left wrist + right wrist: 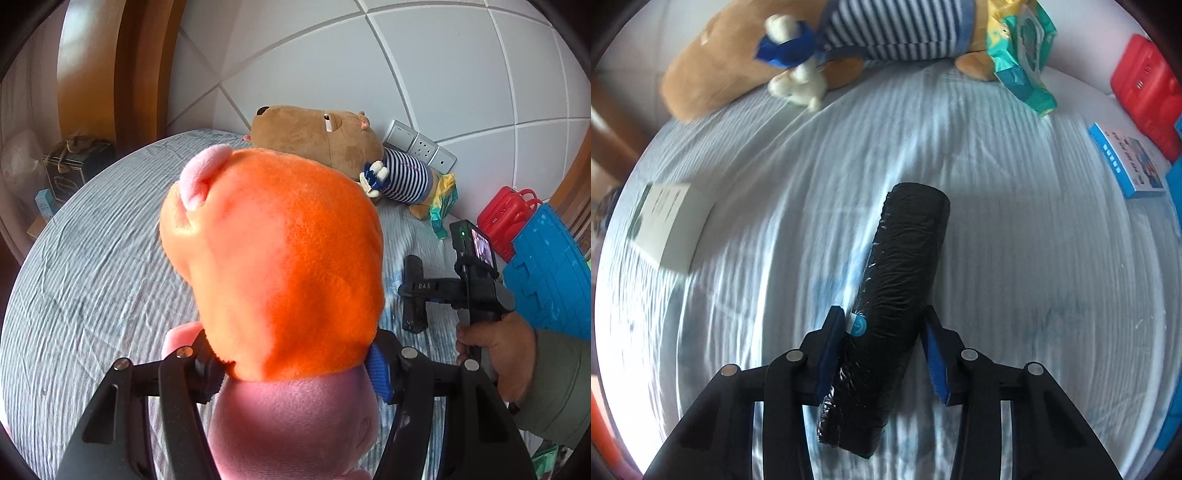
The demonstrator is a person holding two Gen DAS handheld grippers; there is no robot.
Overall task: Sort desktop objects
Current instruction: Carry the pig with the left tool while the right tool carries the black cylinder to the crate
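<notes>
My left gripper [295, 373] is clamped on a soft toy [273, 266]: a fuzzy orange head with a pink ear, above a smooth pink body. The fingers pinch it at the neck, the narrowest part, which probably gives the firmest hold on something so squashy. The toy fills my view, lifted above the wrinkled pale blue sheet [92, 266].

My right gripper [882, 347] sits around a black roll [905, 280] of crinkly plastic, likely bin bags, lying on the sheet. The left pad touches the roll; the right pad shows a small gap, so the fingers are partly open and not yet squeezing. They straddle its near end, across its width, where a cylinder is easiest to grip.

At the far edge lies a brown plush animal [317, 136] in a striped shirt, beside a green wipes packet [1019, 55]. A white box [668, 225] rests to the left, a blue box [1126, 162] and a red case [1145, 92] to the right.
</notes>
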